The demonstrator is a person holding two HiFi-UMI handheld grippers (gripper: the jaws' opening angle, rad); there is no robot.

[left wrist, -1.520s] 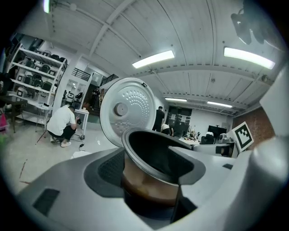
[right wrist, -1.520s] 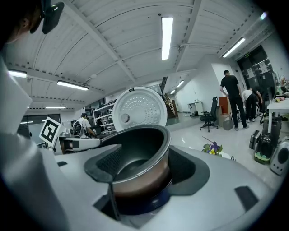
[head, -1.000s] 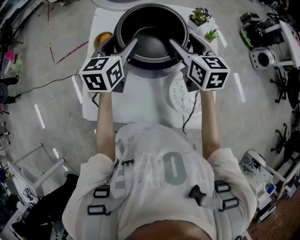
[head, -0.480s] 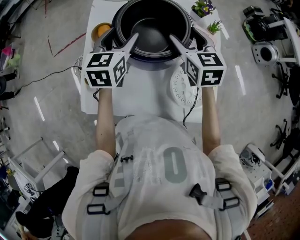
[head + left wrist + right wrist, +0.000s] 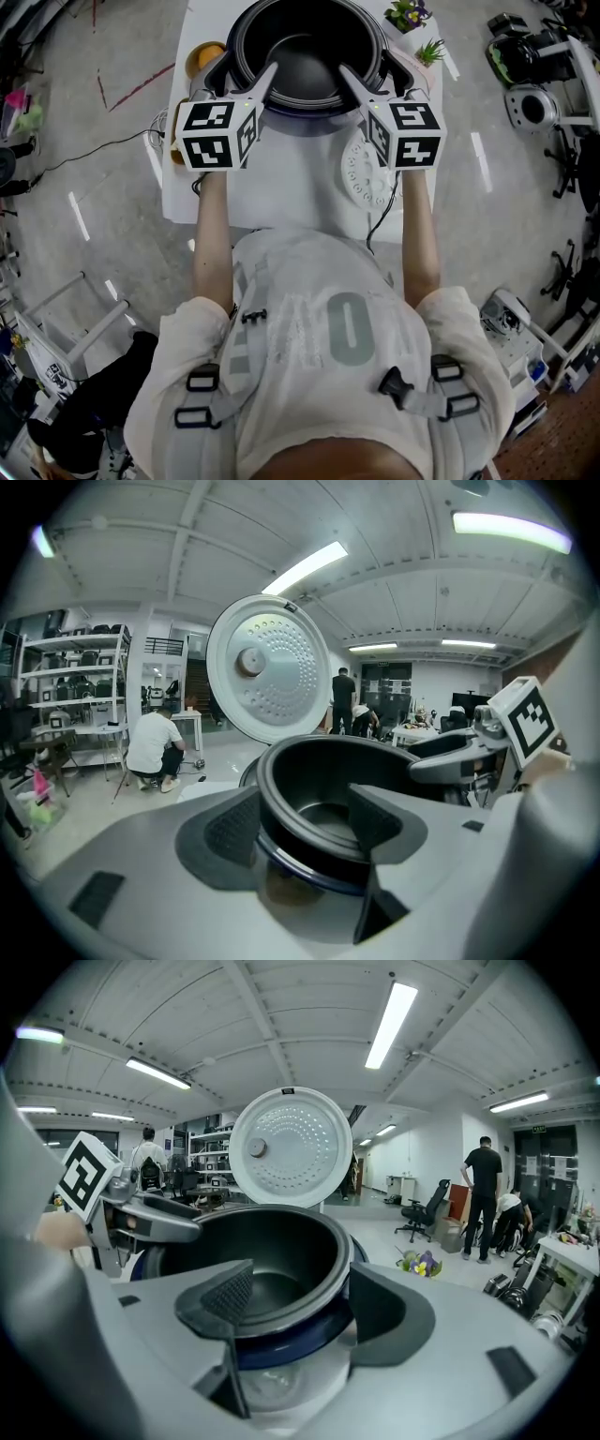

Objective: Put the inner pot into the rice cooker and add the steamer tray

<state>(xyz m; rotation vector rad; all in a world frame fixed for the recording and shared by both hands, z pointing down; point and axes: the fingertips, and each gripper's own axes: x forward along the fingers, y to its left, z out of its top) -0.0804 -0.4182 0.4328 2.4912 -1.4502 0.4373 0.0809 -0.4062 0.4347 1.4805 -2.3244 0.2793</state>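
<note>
The black inner pot (image 5: 305, 56) sits in the mouth of the rice cooker at the far end of the white table (image 5: 281, 187). A blue cooker ring (image 5: 281, 1349) shows just below its rim. My left gripper (image 5: 269, 75) is shut on the pot's near-left rim, one pad inside and one outside (image 5: 300, 832). On the near-right rim my right gripper (image 5: 344, 75) grips the same way (image 5: 300, 1309). The white perforated steamer tray (image 5: 361, 178) lies flat on the table under my right gripper. The cooker lid (image 5: 267, 667) stands open behind the pot.
A yellow bowl (image 5: 202, 61) is left of the cooker and two small plants (image 5: 412, 28) are at its right. A black cable (image 5: 380, 225) hangs off the table's near edge. Camera gear (image 5: 530, 75) stands on the floor to the right. People (image 5: 155, 747) are far behind.
Both grippers and the pot moved away from me toward the table's far end, over the cooker. In the last half second they hardly moved.
</note>
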